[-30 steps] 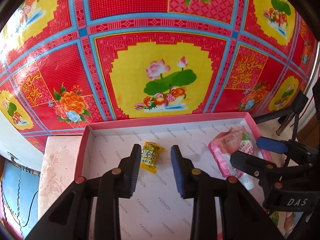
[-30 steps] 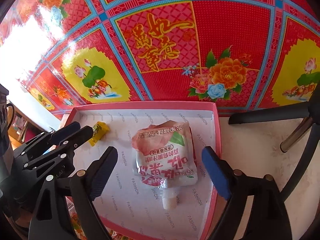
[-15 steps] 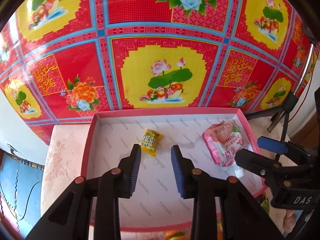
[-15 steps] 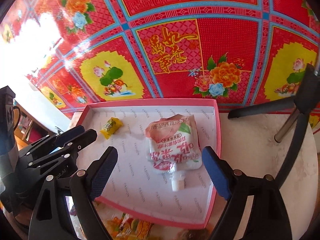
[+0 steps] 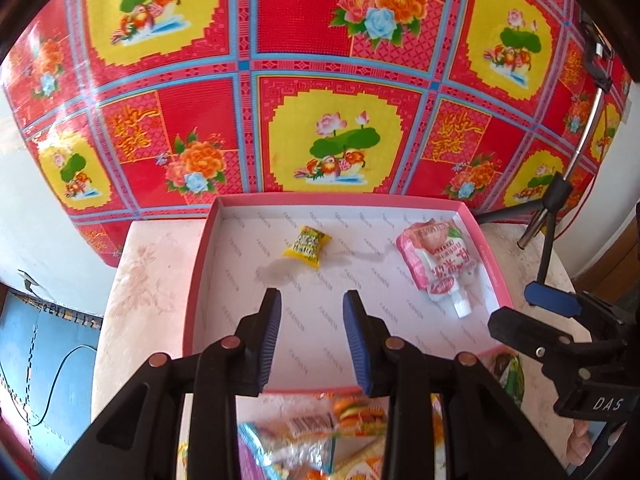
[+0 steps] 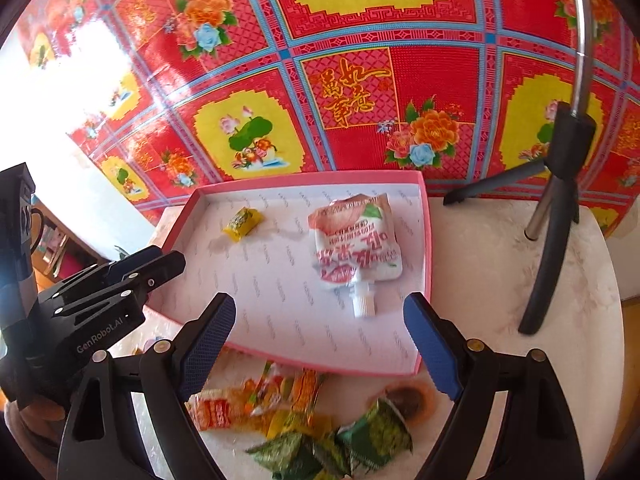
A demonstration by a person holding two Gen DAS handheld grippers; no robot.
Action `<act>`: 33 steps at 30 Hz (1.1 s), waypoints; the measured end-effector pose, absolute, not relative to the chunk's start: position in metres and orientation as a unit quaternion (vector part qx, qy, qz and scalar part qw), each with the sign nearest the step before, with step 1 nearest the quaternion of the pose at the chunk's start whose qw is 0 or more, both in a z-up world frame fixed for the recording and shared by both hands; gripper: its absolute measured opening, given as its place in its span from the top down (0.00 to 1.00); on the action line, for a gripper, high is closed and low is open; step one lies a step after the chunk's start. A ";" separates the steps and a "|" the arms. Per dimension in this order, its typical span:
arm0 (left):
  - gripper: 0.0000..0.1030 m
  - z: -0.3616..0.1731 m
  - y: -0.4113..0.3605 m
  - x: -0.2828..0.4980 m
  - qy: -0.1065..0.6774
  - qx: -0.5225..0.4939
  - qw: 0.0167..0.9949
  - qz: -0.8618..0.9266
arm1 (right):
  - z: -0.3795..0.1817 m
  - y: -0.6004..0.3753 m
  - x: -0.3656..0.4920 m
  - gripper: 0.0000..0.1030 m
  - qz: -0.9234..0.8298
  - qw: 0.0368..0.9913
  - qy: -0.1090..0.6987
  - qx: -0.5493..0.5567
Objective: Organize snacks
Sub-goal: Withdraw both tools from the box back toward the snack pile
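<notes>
A pink-rimmed shallow box [image 5: 196,264] [image 6: 425,264] with a white patterned floor lies on the pale table. Inside lie a small yellow candy packet [image 5: 307,247] [image 6: 242,222] and a pink-and-white spouted drink pouch [image 5: 438,266] [image 6: 354,248]. My left gripper [image 5: 313,340] is open and empty above the box's near half. My right gripper [image 6: 320,344] is wide open and empty above the box's near edge. Loose snack packets lie in front of the box: orange ones [image 6: 260,400] [image 5: 320,420] and green ones [image 6: 340,446].
A black tripod [image 6: 556,220] [image 5: 548,216] stands on the table to the right of the box. A red, yellow and blue patterned cloth [image 5: 320,80] hangs behind. The table's left edge [image 5: 104,320] drops to a blue floor.
Both grippers have drawn back and up from the box, still open. More of the box and the loose snacks in front of it have come into view. The candy and pouch have not moved.
</notes>
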State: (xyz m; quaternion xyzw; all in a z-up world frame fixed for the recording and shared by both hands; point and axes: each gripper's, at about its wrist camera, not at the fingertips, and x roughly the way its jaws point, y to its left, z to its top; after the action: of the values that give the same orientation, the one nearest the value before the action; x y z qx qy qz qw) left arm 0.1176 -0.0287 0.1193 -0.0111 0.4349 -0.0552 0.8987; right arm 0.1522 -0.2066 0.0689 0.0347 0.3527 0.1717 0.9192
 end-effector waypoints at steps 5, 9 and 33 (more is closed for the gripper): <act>0.66 0.118 -0.023 0.108 0.437 -0.014 0.898 -0.053 | 0.066 -0.206 0.140 0.15 0.168 0.920 0.352 0.032; 0.66 0.109 -0.013 0.108 0.440 -0.021 0.896 -0.051 | 0.064 -0.209 0.130 0.15 0.166 0.920 0.355 0.034; 0.63 0.081 0.032 0.058 0.487 -0.052 0.872 -0.028 | 0.038 -0.217 0.082 0.15 0.160 0.907 0.389 0.019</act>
State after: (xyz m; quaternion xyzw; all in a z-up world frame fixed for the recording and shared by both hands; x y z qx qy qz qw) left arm 0.0584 0.0324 0.0809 -0.0519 0.4866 -0.0280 0.8716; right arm 0.0818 -0.2174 0.0377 0.0189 0.3889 0.1601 0.9070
